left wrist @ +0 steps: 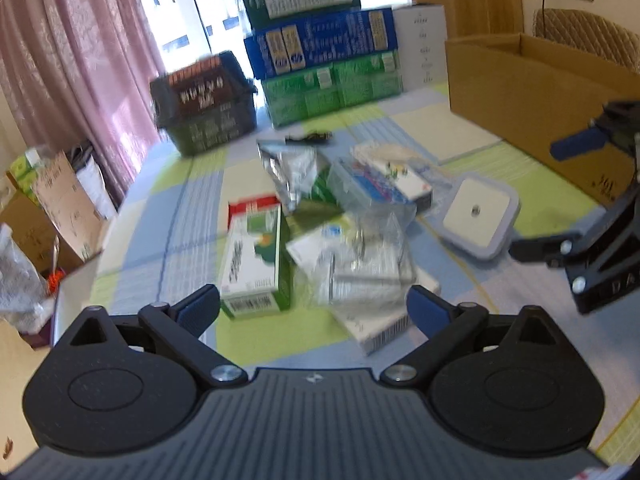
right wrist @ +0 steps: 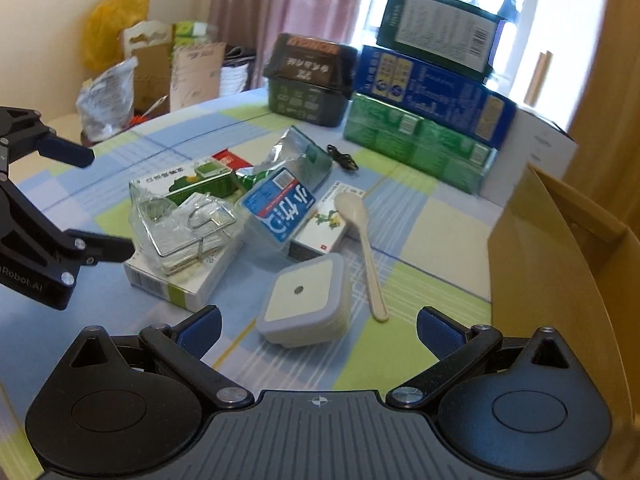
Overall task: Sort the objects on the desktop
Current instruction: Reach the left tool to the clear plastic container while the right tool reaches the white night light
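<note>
A heap of small items lies mid-table on the checked cloth (right wrist: 420, 280). It holds a green-and-white carton (left wrist: 256, 264), a clear bag with a wire hook (right wrist: 192, 228) on a white box (right wrist: 180, 280), a blue-labelled plastic case (right wrist: 276, 212), a silver pouch (right wrist: 300, 152) and a flower-print box (right wrist: 324, 236). A cream spoon (right wrist: 364, 240) and a square white lidded tub (right wrist: 304, 300) lie nearer. My left gripper (left wrist: 314, 304) hangs open just before the carton and bag. My right gripper (right wrist: 320, 322) is open, the tub just beyond its jaws. Neither holds anything.
An open cardboard box (left wrist: 532, 92) stands at the table's right side. Stacked green and blue cartons (right wrist: 420, 140) and a dark tub-shaped pack (right wrist: 312, 80) line the far edge. A black cable (right wrist: 342, 158) lies behind the heap. Bags and cardboard (right wrist: 160, 68) sit beyond the left edge.
</note>
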{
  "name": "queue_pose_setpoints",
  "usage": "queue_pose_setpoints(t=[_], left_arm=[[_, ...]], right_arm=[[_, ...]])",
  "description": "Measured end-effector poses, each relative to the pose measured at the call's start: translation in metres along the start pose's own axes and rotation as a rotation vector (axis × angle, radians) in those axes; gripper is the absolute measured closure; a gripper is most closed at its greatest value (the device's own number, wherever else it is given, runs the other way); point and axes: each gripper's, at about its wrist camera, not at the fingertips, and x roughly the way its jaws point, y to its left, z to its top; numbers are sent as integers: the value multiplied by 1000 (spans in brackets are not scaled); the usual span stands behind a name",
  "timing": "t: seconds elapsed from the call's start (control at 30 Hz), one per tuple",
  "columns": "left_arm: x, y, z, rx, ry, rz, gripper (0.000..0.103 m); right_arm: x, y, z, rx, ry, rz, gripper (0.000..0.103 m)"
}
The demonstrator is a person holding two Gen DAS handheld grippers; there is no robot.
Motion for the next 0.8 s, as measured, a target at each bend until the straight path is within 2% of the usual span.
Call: queue_pose_setpoints(t=[0.23,0.37,0.5,0.8], left_arm=[[9,4,-1,-15,-10,-33,8],[10,-2,3,-1,-27,-59,9],[12,-13,4,56,-38,-64,15],[21,-22,10,61,-43,-62,26]], right_arm=[[22,3,4,-42,48,19,2],[28,-4,6,-21,59,31,3],[34,-9,4,2,96,42,16],[43,-9,4,-36,90,52,20]])
